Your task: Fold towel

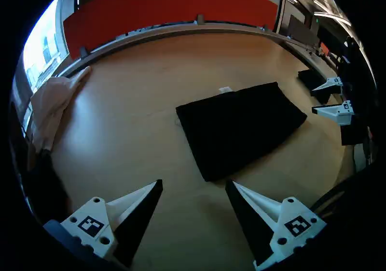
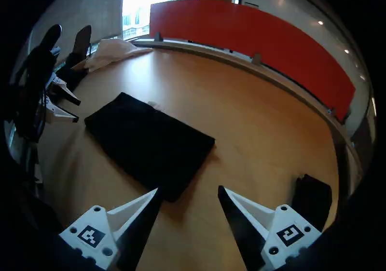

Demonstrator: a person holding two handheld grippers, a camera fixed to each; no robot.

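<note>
On the far left corner of the table, a heap of pale beige cloth, well apart from the black towel; same heap at the far edge in the right gripper view. Near the table's rim, off to the right of the right gripper, a small black object, also well clear of the towel. Bare wood alone between each claw and the cloth.

Left gripper low in its own view, fingers spread wide, plain wood in the gap, tips just short of the towel's nearest corner. Right gripper equally spread, wood in its gap too, left fingertip just beside the towel's near corner.

Smooth light-brown wooden table. Along its far edge, a long red panel. Beyond that, a bright window.

Black towel near the middle of the table, folded into a flat rectangle, small white tag peeking out at one long edge. Seen from the left gripper view: long axis across the view, rising to the right, right short end pointing toward the right gripper. Seen from the right gripper view: long axis slanting from far left to near right, far short end toward the left gripper.
</note>
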